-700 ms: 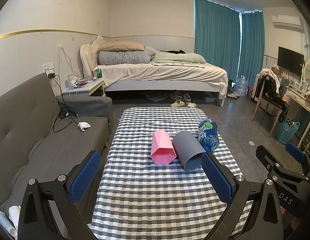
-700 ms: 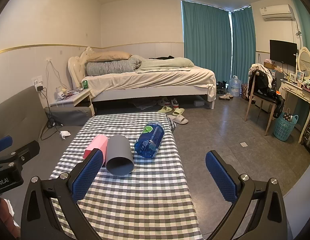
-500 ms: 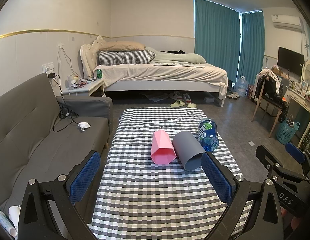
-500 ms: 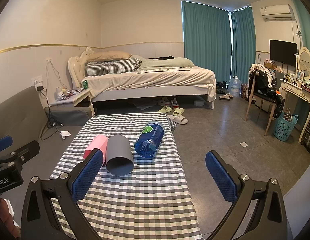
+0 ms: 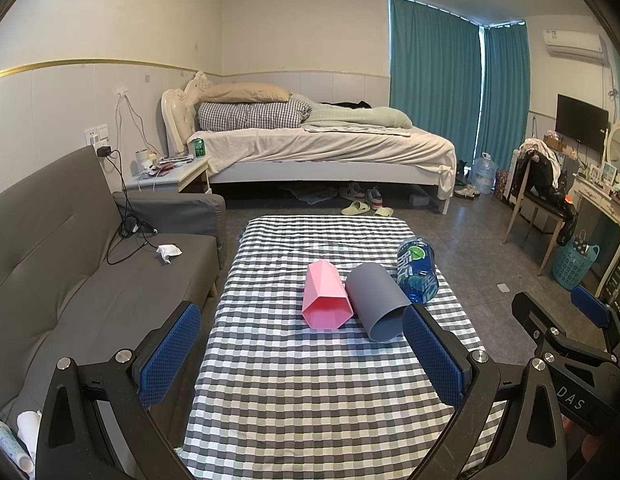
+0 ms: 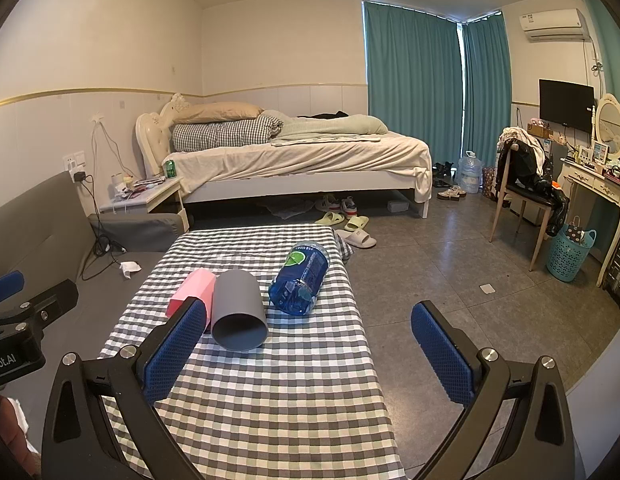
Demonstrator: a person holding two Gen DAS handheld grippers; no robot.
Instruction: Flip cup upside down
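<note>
I see the grey cup (image 5: 376, 307) lying on its side near the middle of the worktop (image 5: 310, 392), its open mouth turned toward my cameras. In the right wrist view the same grey cup (image 6: 239, 314) shows its round opening clearly, and I can look into its hollow. The pink cup (image 5: 325, 301) lies on its side just to the left of it, also mouth toward me, and the two look to be touching or very nearly so. On the grey cup's other side, slightly farther back, a blue water bottle (image 6: 299, 277) lies flat on the checked cloth, close to the worktop's right edge.

My left gripper (image 5: 301, 358) hangs above the near part of the worktop with its fingers (image 5: 169, 354) spread wide and nothing between them. My right gripper (image 6: 306, 349) is likewise held back from the cups, its fingers (image 6: 442, 350) wide apart and empty; its left finger overlaps the pink cup in the view, but I cannot tell any contact there. Each gripper shows at the edge of the other's view.

A grey sofa (image 5: 62, 280) runs along the left of the worktop. Beyond it stands a bed (image 5: 322, 148) with pillows and bedding, teal curtains (image 6: 414, 80) behind it.
</note>
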